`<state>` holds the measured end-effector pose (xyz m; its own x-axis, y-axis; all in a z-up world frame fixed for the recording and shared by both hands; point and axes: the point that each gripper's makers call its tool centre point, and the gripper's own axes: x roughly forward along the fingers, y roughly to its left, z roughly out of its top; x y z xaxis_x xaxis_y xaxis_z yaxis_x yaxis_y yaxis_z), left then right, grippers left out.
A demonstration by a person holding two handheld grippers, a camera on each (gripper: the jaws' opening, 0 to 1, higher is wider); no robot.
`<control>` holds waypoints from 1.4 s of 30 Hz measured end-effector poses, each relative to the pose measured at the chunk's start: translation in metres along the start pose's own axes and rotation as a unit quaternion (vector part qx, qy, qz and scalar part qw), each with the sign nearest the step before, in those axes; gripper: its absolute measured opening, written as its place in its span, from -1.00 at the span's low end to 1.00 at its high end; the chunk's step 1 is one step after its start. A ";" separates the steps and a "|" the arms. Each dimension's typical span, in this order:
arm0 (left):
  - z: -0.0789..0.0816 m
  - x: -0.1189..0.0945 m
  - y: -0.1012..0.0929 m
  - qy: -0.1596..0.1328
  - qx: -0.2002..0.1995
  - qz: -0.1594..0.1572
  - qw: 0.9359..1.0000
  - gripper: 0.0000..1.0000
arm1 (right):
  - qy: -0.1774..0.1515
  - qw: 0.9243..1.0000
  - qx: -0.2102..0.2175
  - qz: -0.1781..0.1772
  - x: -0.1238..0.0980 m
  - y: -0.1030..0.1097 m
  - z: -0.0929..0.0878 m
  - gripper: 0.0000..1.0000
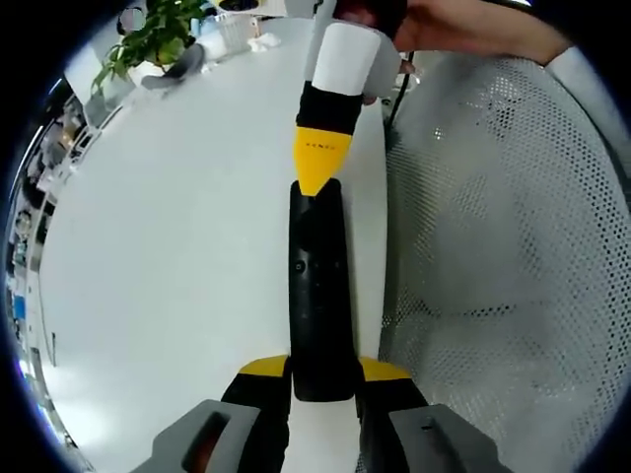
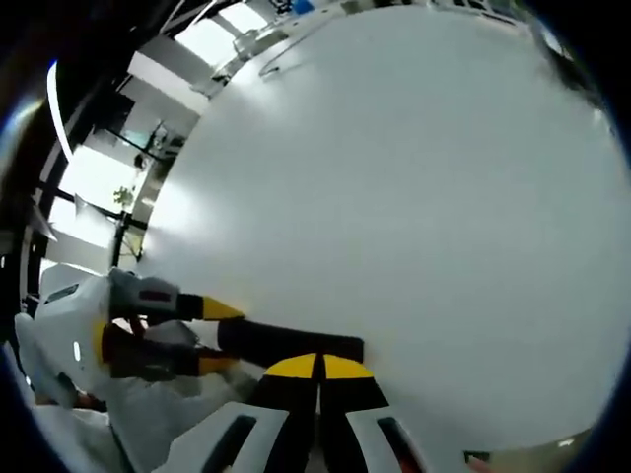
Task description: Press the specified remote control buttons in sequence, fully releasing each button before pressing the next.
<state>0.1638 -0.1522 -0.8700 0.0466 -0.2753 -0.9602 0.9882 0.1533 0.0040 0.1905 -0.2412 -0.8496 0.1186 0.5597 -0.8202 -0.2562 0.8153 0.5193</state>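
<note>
Left hand-held gripper [image 1: 322, 379] pinches the near end of the black remote [image 1: 318, 286], one yellow tip on each side; the remote runs from 6 toward 12 o'clock over the white surface [image 1: 177, 227]. Right hand-held gripper [image 1: 317, 168] comes in from 12 o'clock, yellow tips pressed together and touching the remote's far end. In the right gripper view its own tips [image 2: 318, 367] sit closed at 6 o'clock on the remote's end [image 2: 291, 345], with the left one [image 2: 212, 335] gripping from 9 o'clock. Potted plant [image 1: 153, 34] at 11 o'clock, well apart. Mesh chair back [image 1: 503, 227] at 3 o'clock, beside the surface edge.
</note>
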 end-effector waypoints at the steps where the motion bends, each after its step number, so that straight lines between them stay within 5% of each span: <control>1: 0.000 0.000 0.000 -0.008 0.005 0.000 1.000 -0.51 | 0.001 1.000 -0.003 0.001 0.000 0.001 0.000 -1.00; 8: -0.001 -0.002 0.000 -0.052 -0.001 0.000 0.999 -0.51 | 0.011 1.000 -0.015 -0.009 0.005 0.000 -0.003 -1.00; 22: 0.001 -0.002 -0.001 -0.096 -0.019 0.011 0.995 -0.52 | 0.011 1.000 -0.008 -0.008 0.005 -0.002 -0.006 -1.00; 42: 0.004 -0.004 -0.006 -0.183 -0.077 0.063 0.978 -0.51 | -0.010 0.997 0.070 0.018 0.004 -0.005 -0.005 -1.00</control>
<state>0.1587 -0.1556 -0.8647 0.2444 -0.5618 -0.7903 0.9386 0.3418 0.0474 0.1878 -0.2436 -0.8564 0.1313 0.5914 -0.7956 -0.1248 0.8060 0.5786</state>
